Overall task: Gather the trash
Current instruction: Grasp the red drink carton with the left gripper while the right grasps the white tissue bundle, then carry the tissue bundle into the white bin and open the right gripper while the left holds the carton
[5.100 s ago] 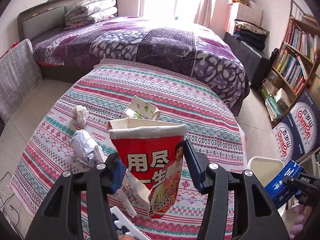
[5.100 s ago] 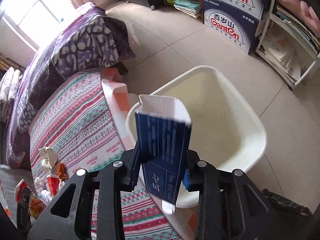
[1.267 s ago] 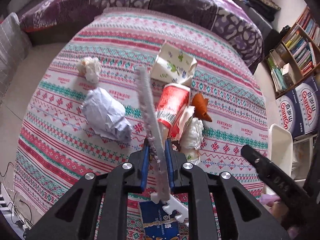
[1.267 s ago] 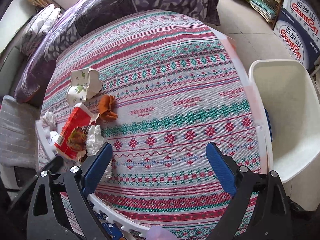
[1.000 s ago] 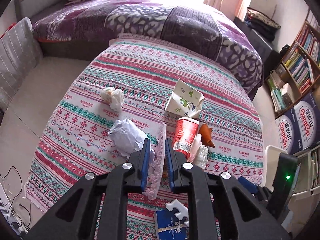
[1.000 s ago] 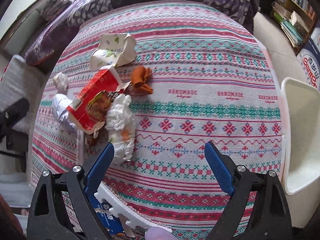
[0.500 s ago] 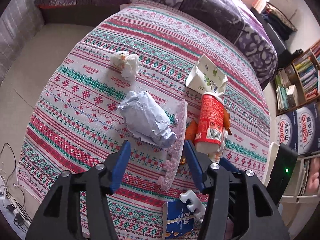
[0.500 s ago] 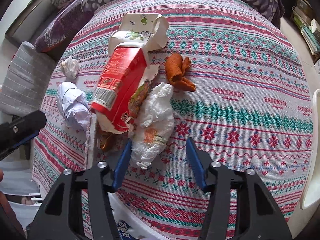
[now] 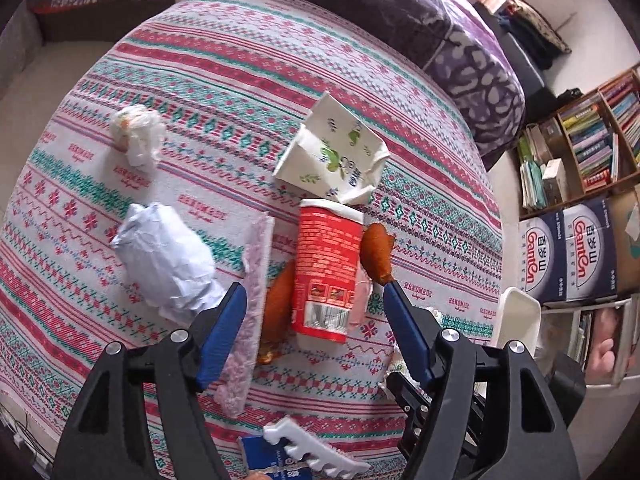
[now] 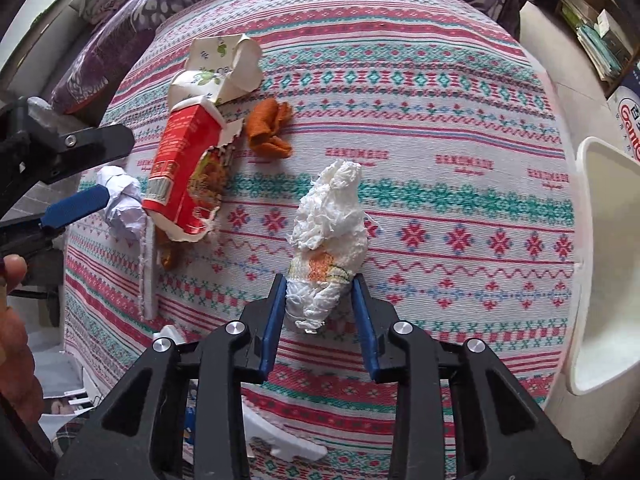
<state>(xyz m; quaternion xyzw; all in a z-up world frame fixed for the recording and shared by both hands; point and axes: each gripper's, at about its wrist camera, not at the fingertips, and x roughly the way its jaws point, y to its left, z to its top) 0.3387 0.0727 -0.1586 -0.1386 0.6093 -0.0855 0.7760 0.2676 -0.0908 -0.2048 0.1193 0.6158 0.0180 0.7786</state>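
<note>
My right gripper (image 10: pixel 320 292) is shut on a crumpled white tissue wad (image 10: pixel 328 232) and holds it over the patterned tablecloth (image 10: pixel 440 128). My left gripper (image 9: pixel 312 300) is open above a red carton (image 9: pixel 326 268), its jaws to either side of it, with a pink foam strip (image 9: pixel 248 300) by the left jaw. The red carton (image 10: pixel 184 176) also shows in the right wrist view. A white bin (image 10: pixel 600 264) stands off the table's right edge and also shows in the left wrist view (image 9: pixel 516 320).
On the cloth lie a white printed carton (image 9: pixel 336 156), a crumpled grey paper ball (image 9: pixel 168 260), a small tissue ball (image 9: pixel 138 140), orange peel pieces (image 9: pixel 378 252) and a white toothed plastic piece (image 9: pixel 308 448) on a blue box. A bed and bookshelves (image 9: pixel 592 144) surround the table.
My right gripper has closed on the tissue wad and lifted it away from the red carton. My left gripper has let go of the pink strip and opened wide over the red carton.
</note>
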